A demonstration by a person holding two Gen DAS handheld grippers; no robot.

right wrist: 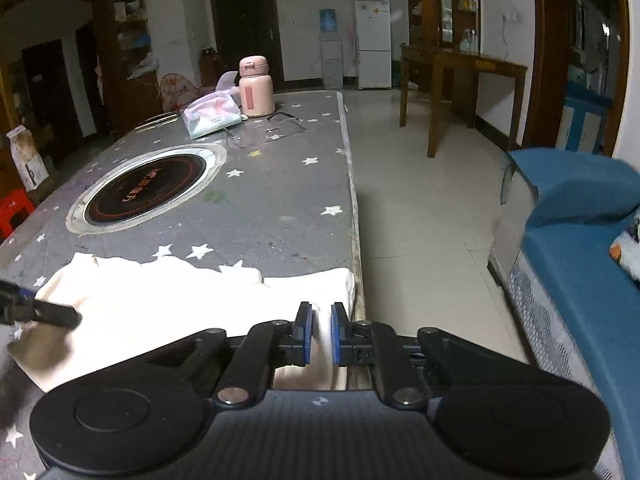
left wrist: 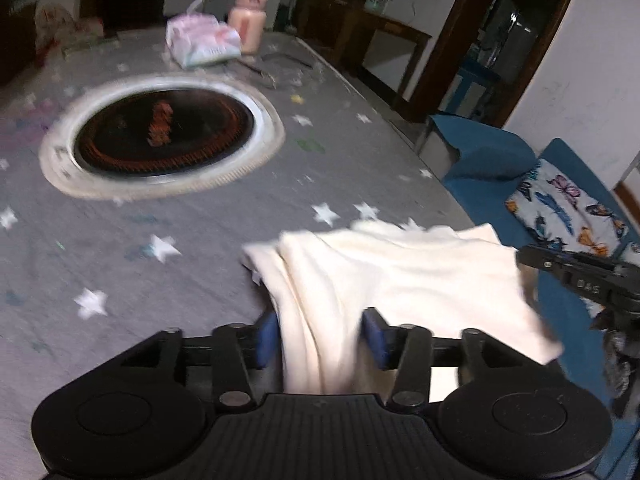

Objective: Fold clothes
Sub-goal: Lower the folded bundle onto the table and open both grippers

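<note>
A cream garment [left wrist: 400, 280] lies bunched at the near edge of the grey star-patterned table [left wrist: 160, 280]. In the left wrist view my left gripper [left wrist: 320, 336] has its blue pads apart, and a thick fold of the garment runs loosely between them. In the right wrist view my right gripper [right wrist: 321, 332] has its pads nearly together on a thin fold of the garment [right wrist: 160, 300] at the table's right edge [right wrist: 354, 208]. The right gripper [left wrist: 524, 258] shows at the garment's right side, and the left gripper [right wrist: 72, 316] at its left side.
A round black induction hob [right wrist: 144, 188] is set into the table's middle. A tissue pack [right wrist: 212, 116] and a pink flask [right wrist: 256, 88] stand at the far end. A blue sofa [right wrist: 580, 260] with a butterfly cushion [left wrist: 568, 208] is to the right across tiled floor.
</note>
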